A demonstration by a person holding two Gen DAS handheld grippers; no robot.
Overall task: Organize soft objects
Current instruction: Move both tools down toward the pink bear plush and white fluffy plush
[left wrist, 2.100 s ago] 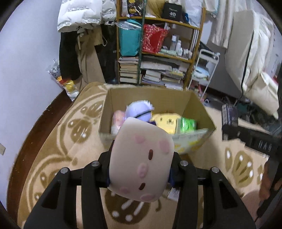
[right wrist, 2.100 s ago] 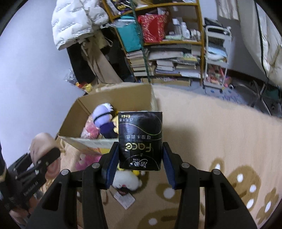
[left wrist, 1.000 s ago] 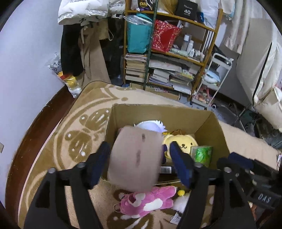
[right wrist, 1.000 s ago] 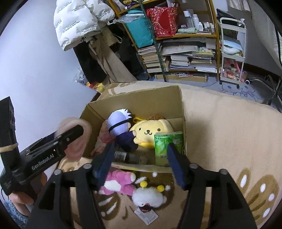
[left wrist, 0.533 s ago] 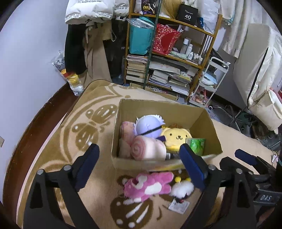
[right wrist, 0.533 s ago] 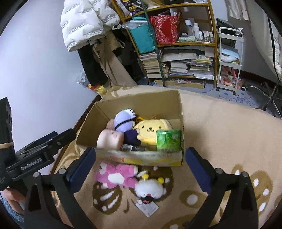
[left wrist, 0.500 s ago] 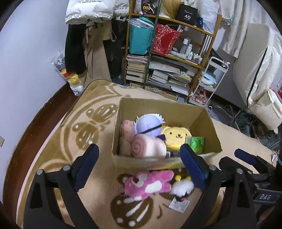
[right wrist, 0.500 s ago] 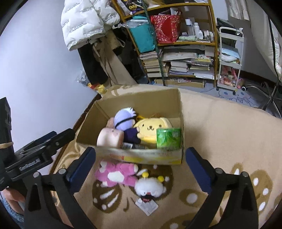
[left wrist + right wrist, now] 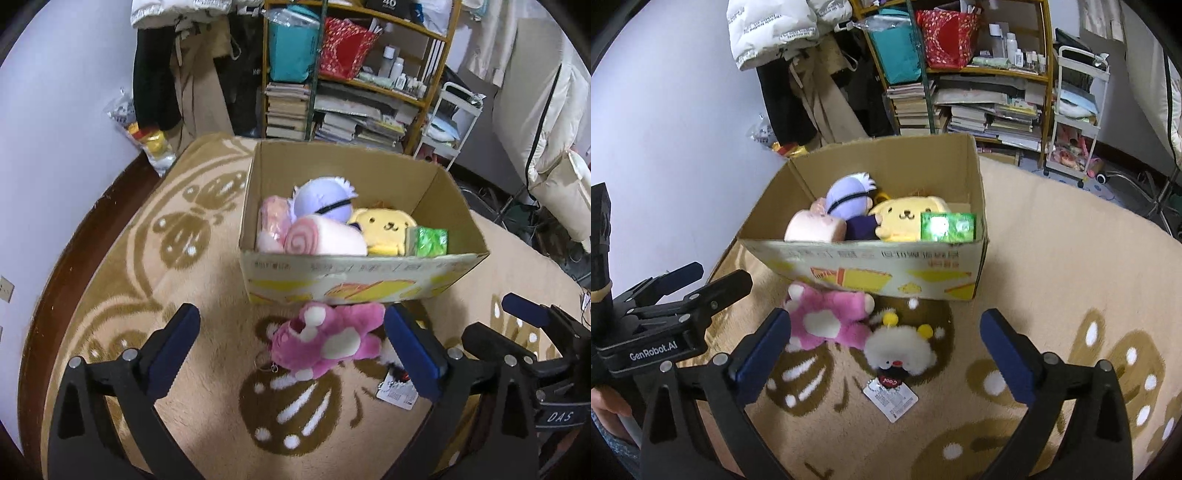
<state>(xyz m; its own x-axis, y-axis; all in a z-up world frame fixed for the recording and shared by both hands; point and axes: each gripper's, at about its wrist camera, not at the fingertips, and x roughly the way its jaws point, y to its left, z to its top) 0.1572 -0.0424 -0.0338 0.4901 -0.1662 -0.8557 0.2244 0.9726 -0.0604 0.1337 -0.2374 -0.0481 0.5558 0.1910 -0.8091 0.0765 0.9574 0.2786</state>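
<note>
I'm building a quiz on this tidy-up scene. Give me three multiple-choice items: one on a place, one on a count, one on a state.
1. Where is the pink plush bear?
A. inside the cardboard box
B. on the rug in front of the box
C. on the shelf

2. How many plush toys lie on the rug outside the cardboard box?
A. one
B. two
C. four

3. What state are the left tool and right tool in?
A. both open, empty
B. both shut on toys
C. only one open

Answers:
1 B, it lies against the box's front wall.
2 B, the bear and the white fluffy toy.
3 A, jaws wide apart, nothing between them.
</note>
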